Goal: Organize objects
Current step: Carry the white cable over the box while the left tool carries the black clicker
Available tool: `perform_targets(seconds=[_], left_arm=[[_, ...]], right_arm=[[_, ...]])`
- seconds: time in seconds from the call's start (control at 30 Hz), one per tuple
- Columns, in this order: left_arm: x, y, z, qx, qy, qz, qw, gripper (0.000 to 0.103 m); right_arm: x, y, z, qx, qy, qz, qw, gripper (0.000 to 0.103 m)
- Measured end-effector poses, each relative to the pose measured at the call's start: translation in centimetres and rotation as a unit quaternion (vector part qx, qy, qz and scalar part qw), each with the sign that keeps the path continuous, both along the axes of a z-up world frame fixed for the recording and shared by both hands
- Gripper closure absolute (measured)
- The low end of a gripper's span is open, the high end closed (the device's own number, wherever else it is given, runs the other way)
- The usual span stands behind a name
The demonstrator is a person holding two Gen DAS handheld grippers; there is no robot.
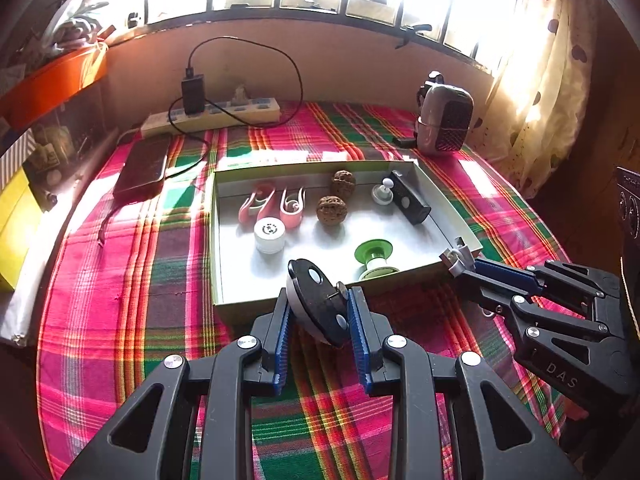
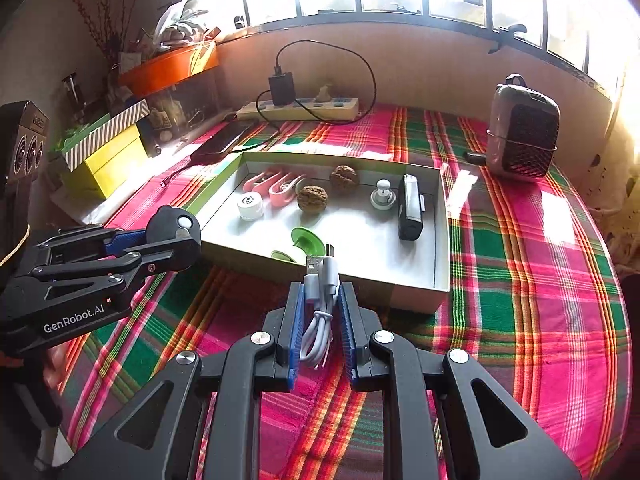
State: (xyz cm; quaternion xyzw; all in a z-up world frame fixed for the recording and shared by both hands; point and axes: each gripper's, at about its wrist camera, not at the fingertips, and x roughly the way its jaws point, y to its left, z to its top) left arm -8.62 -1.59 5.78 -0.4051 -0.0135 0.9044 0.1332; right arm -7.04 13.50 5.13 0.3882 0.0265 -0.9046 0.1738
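The round black disc (image 1: pixel 318 304) sits low in the middle of the left wrist picture, squeezed between the blue pads of the left gripper (image 1: pixel 320 322). It is tilted on its edge, with a pale underside, and it looks lifted off the cloth. The pads press on its sides, likely so it will not slip.

The white cable (image 2: pixel 320 312) is low in the middle of the right wrist picture. It is folded into a small bundle, and the right gripper (image 2: pixel 320 320) is clamped tight on it, with the plug ends poking out past the tips. Folded like that, it should not dangle or catch on things.

Both grippers hang just in front of the near wall of the open box (image 1: pixel 452 204), which fills the middle of each picture. Inside it already lie pink clips (image 1: pixel 276 204), two walnuts (image 1: pixel 331 209), a small white jar (image 1: pixel 270 235), a green spool (image 1: pixel 374 258), a white knob (image 1: pixel 383 192) and a black block (image 1: pixel 410 202). There is bare floor in the middle of the box, so I think the disc and the cable go there next.

The box rests on a bright checked cloth (image 1: pixel 160 260). A phone (image 1: pixel 142 172) and a power strip (image 1: pixel 212 114) lie in the upper left, well apart from it.
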Motion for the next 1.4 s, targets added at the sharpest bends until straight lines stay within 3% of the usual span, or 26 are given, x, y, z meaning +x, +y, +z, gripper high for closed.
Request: perform_targets(seconds=[0.33, 0.77, 1.4], left_arm=[[-2.9, 0.9, 0.1, 0.001, -0.003, -0.006, 1.0000, 0.078], [-6.7, 1.8, -1.4, -0.004, -0.022, -0.009, 0.9997, 0.078], [-9.1, 2.1, -3.5, -0.011, -0.047, -0.007, 0.9988, 0.078]], right_arm=[[-3.5, 1.3, 1.0, -0.005, 0.004, -0.016, 1.000, 0.085], [-7.9, 1.2, -0.7, -0.009, -0.026, -0.017, 0.999, 0.085], [-10.4, 0.9, -3.3, 0.005, -0.060, -0.011, 0.998, 0.085]])
